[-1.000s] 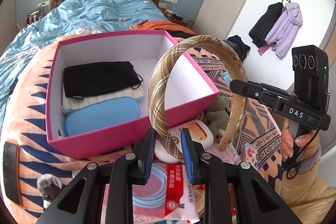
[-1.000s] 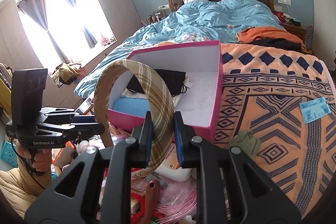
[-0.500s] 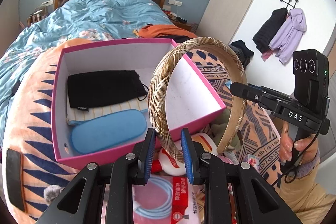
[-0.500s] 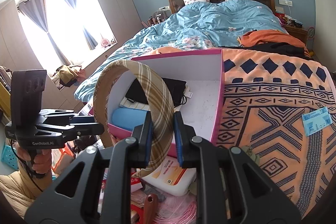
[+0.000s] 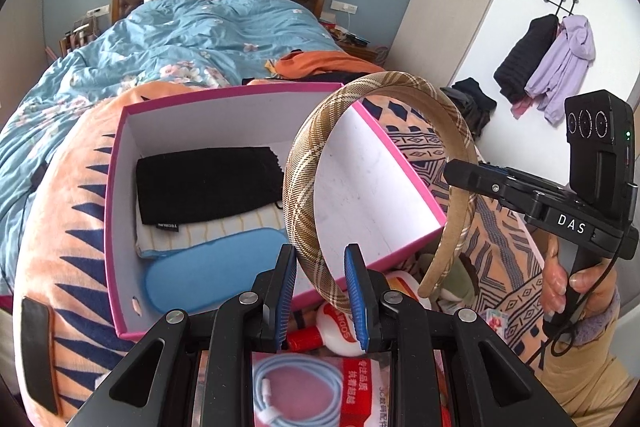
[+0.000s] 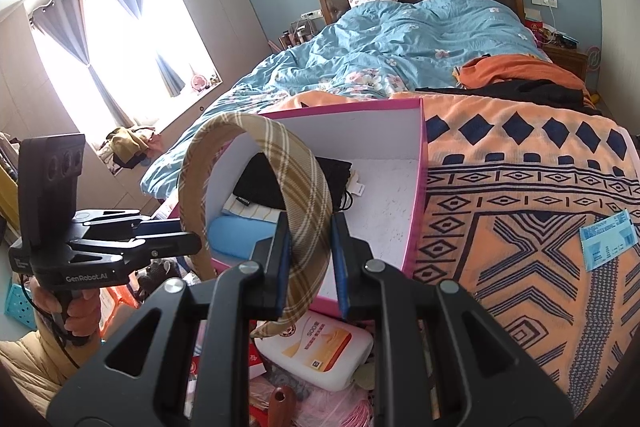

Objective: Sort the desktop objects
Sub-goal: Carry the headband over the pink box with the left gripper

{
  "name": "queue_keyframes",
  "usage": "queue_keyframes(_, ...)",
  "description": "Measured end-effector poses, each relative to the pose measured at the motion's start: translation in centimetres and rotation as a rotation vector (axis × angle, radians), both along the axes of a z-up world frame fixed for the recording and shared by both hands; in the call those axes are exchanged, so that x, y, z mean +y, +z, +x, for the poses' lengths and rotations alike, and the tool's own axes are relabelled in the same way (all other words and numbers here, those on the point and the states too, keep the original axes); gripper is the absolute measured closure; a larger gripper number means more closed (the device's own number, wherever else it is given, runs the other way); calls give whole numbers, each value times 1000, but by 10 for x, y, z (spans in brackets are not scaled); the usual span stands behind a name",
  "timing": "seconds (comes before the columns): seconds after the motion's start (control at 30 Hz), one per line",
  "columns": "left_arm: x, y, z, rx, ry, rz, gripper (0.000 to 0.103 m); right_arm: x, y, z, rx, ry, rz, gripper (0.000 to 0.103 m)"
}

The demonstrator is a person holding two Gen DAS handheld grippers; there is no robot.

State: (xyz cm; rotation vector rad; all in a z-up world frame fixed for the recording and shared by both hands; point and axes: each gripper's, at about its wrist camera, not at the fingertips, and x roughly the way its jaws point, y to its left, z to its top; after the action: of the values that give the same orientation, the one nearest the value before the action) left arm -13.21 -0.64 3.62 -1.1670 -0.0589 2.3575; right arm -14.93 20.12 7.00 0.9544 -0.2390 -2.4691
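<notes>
Bedroom clutter surrounds me: a patterned orange blanket point(image 6: 520, 211) over the bed foot carries one open pink box point(image 5: 116, 227). I hold one plaid headband point(image 5: 304, 211) by both ends. My left gripper point(image 5: 320, 291) has its blue pads loosely around one end; whether both pads actually touch it, I cannot quite tell. My right gripper point(image 6: 308, 259) pinches the other end, pads tight against the fabric. The band's arch stands upright, its span running from one gripper across to the other, directly above the box's near wall. So the box lies just ahead and below, about equally close to either hand, and dropping the headband in looks like the step in hand. Inside I count three things: one black pouch point(image 5: 208, 183), one striped cloth point(image 5: 224, 231), one blue pad point(image 5: 216, 271).
</notes>
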Motion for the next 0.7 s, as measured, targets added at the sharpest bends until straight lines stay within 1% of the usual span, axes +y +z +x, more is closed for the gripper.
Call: queue_keyframes(0.7,6,3,-30,0,41,-23,79,4,4,-30,-17,-14,-8,82)
